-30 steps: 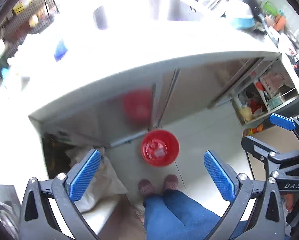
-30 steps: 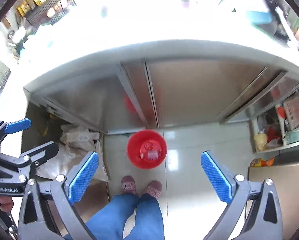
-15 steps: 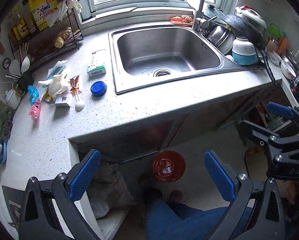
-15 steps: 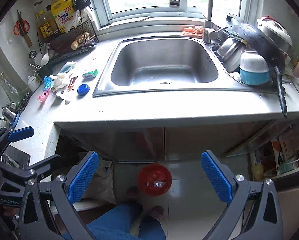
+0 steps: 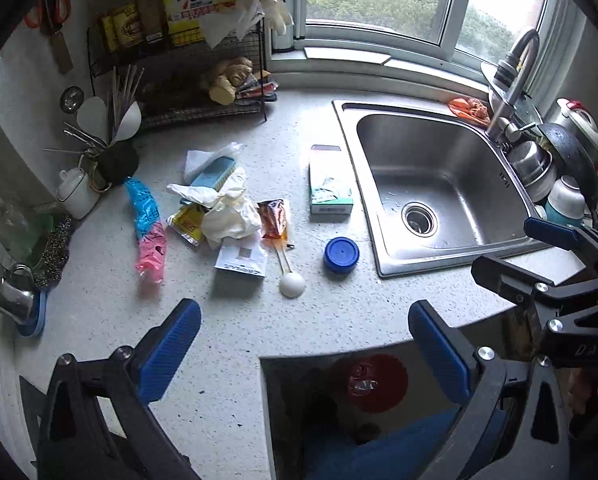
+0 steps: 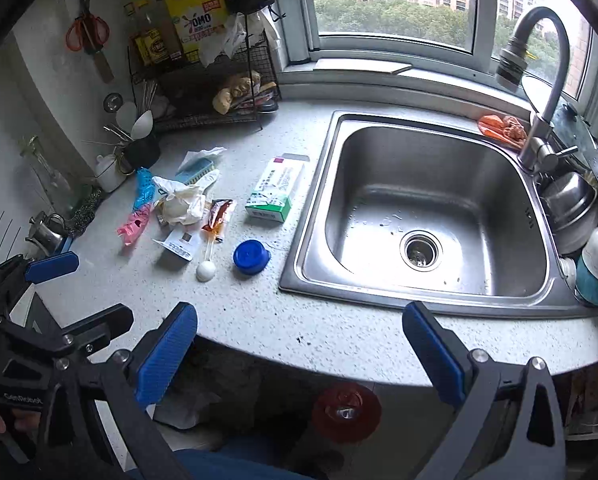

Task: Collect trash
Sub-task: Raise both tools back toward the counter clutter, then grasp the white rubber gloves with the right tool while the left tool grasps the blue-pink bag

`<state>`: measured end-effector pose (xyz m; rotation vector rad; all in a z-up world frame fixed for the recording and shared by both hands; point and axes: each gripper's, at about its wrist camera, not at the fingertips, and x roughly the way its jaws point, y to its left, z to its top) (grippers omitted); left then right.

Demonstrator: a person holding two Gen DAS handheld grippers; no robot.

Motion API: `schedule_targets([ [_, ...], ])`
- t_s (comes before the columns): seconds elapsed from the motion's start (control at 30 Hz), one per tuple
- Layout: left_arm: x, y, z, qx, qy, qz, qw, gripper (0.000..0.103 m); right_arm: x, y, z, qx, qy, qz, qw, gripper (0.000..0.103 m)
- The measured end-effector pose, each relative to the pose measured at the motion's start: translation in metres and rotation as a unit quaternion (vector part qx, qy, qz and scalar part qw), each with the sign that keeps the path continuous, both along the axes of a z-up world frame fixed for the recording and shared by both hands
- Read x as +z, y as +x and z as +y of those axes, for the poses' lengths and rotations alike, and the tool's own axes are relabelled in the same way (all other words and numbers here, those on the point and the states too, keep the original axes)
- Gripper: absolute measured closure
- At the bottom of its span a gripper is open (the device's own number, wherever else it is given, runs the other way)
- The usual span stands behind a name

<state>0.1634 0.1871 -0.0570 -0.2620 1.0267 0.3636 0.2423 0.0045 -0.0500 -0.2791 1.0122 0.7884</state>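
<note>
Still, with both the left hand-held gripper (image 5: 305, 346) and right hand-held gripper (image 6: 299, 346) wide and empty above the counter (image 5: 339, 312), the trash pile (image 5: 227, 216) left of the sink (image 5: 439, 184) looks loose, so a grab may scatter wrappers or knock the blue lid (image 5: 341, 255) off the near edge.

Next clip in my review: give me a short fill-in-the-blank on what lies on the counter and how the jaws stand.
1. The round blue lid lies on the counter to the ____ of the sink.
2. The jaws of the left gripper and the right gripper are both ____ and hold nothing.
3. The bin on the floor below the counter is ____ in colour.
4. The basin of the sink holds ____ dishes.

Missing words: left; open; red; no
</note>
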Motion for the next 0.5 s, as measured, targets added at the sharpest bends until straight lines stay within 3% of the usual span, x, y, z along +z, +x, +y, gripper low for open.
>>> schedule_targets([
  [0.23, -0.015, -0.013, 0.094, 0.073, 0.006, 0.024, 0.997, 0.0, -0.011, 0.012, 0.105, 0.088, -0.005, 0.003, 0.996, 0.001],
  [0.5, -0.05, -0.028, 0.168, 0.133, -0.019, 0.061, 0.989, 0.0, -0.052, 0.019, 0.196, 0.162, -0.037, 0.037, 0.985, 0.001],
])
